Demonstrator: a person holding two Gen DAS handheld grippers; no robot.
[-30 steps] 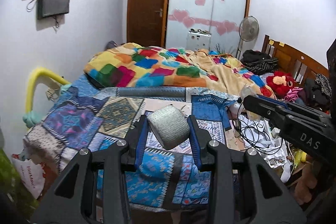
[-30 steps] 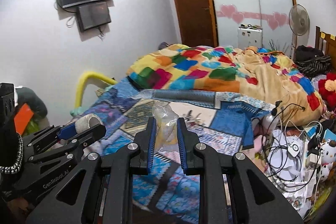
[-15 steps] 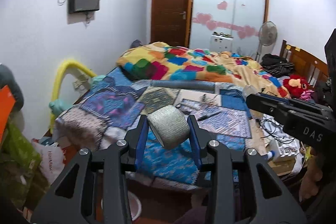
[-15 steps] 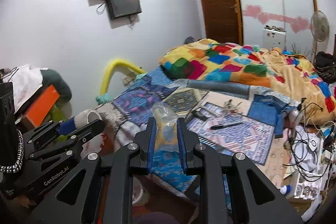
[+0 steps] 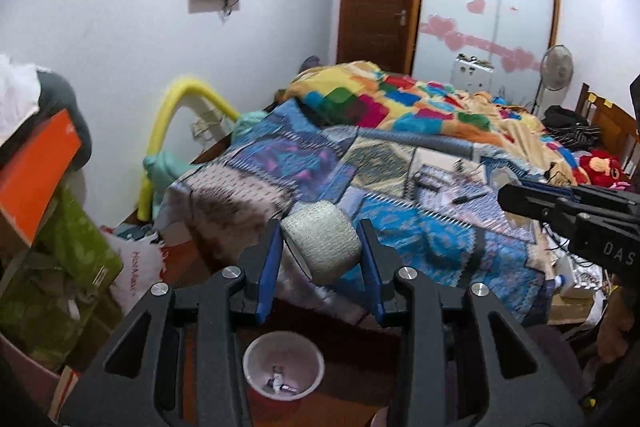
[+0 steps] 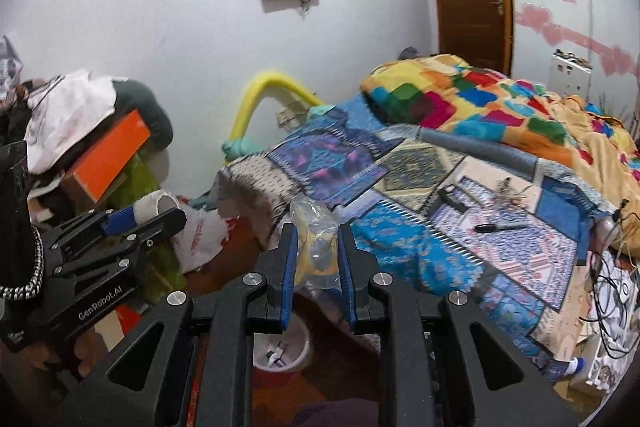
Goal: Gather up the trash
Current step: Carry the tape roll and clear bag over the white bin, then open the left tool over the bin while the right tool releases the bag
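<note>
Trash is held in both claws: the left claw (image 5: 322, 259) is clamped on a white tape roll (image 5: 320, 247), and the right claw (image 6: 318, 259) pinches a crumpled clear plastic wrapper (image 6: 316, 231). Compared with a second earlier, both views have swung off the bed (image 5: 420, 247) toward the floor, and a small waste bin (image 5: 283, 371) now appears below the claws. Judgement: transport is nearly complete; release over the bin comes next.
</note>
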